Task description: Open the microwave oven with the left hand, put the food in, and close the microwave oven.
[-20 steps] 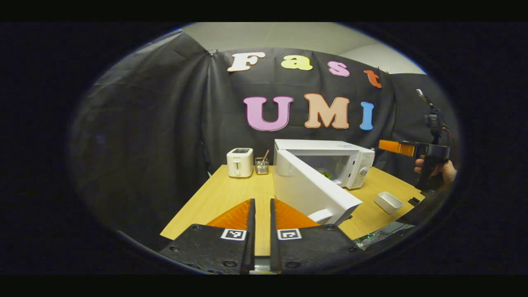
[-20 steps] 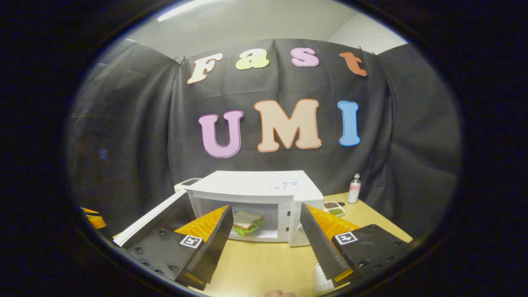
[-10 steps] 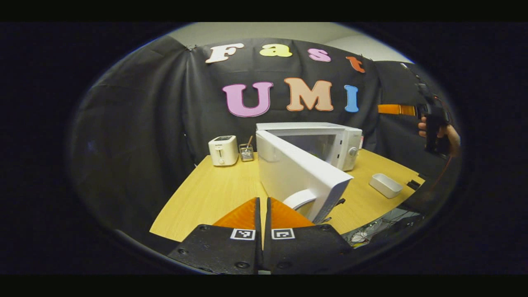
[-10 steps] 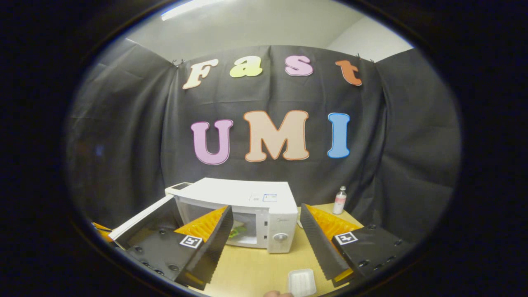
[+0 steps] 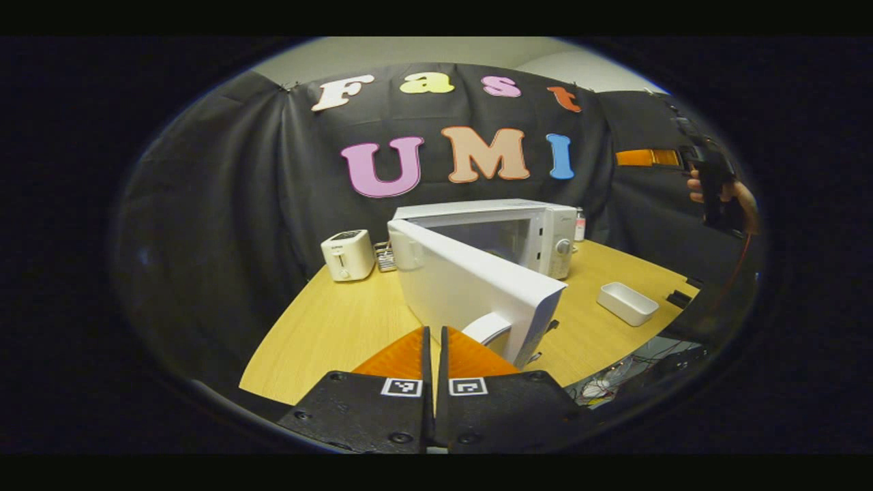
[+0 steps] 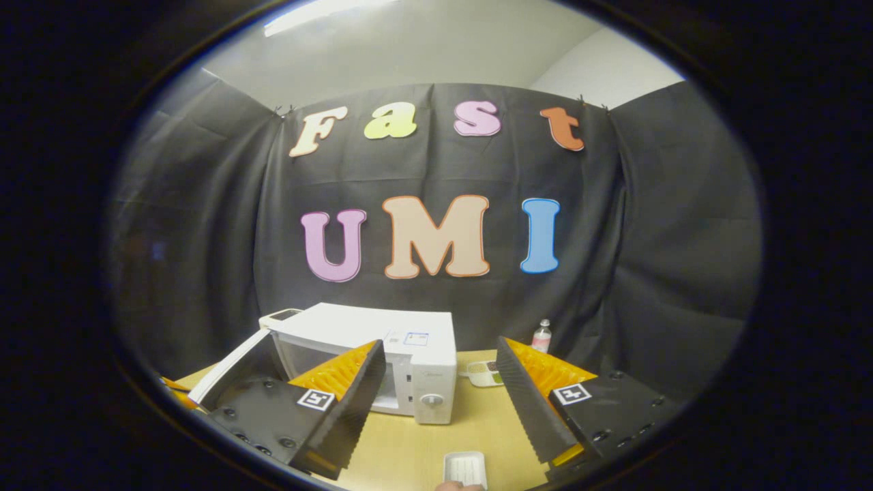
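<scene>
The white microwave (image 5: 525, 228) stands at the back of the wooden table (image 5: 327, 327) with its door (image 5: 457, 283) swung wide open towards me. My left gripper (image 5: 434, 331) is shut with nothing between its fingers, just short of the door's outer face, near the curved handle (image 5: 490, 329). In the right gripper view the microwave (image 6: 402, 341) sits low at centre-left, its open door (image 6: 228, 365) at the left. My right gripper (image 6: 440, 389) is open and empty, held back and above the table. One of its fingers (image 6: 348, 385) covers most of the oven cavity, so the food is hidden.
A white toaster (image 5: 348, 254) stands left of the microwave. An empty white tray (image 5: 627, 302) lies on the right of the table, also low in the right gripper view as the tray (image 6: 465, 467). A small bottle (image 6: 541, 335) and a divided dish (image 6: 483, 372) sit behind.
My left gripper's fingers closed fully and it moved nearer the door's outer face. My right gripper drew back and up from the oven, so the sandwich inside dropped behind its finger.
</scene>
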A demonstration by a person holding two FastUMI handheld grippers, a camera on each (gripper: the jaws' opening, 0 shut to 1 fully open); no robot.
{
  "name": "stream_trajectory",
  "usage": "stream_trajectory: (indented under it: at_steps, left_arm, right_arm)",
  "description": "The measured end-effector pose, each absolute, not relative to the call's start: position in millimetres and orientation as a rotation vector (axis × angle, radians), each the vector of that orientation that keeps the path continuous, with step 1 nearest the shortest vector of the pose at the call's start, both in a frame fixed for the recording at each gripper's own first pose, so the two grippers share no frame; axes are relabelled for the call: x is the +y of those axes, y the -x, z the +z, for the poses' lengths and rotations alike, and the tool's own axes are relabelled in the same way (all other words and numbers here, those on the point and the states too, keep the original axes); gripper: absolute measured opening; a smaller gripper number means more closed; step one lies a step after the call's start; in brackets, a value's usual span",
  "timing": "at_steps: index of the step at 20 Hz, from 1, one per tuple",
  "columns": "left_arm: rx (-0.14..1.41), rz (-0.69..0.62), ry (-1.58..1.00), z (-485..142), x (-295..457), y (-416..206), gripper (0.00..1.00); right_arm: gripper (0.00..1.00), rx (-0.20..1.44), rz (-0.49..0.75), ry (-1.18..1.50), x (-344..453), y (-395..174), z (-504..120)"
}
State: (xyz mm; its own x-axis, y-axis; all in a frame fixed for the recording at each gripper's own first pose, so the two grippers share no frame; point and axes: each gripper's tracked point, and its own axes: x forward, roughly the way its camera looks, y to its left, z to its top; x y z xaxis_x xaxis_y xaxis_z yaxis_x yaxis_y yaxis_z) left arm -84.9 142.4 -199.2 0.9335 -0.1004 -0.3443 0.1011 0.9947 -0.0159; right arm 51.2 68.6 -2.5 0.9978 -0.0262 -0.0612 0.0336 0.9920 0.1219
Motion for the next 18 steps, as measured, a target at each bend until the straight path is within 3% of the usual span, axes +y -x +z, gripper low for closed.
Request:
stream_trajectory:
  at_steps: [18]
  left_arm:
    - [0.308,-0.228,-0.022,-187.7,31.6,6.7,0.00]
  right_arm:
    - [0.92,-0.018,-0.040,-0.094,-19.4,-64.1,27.3]
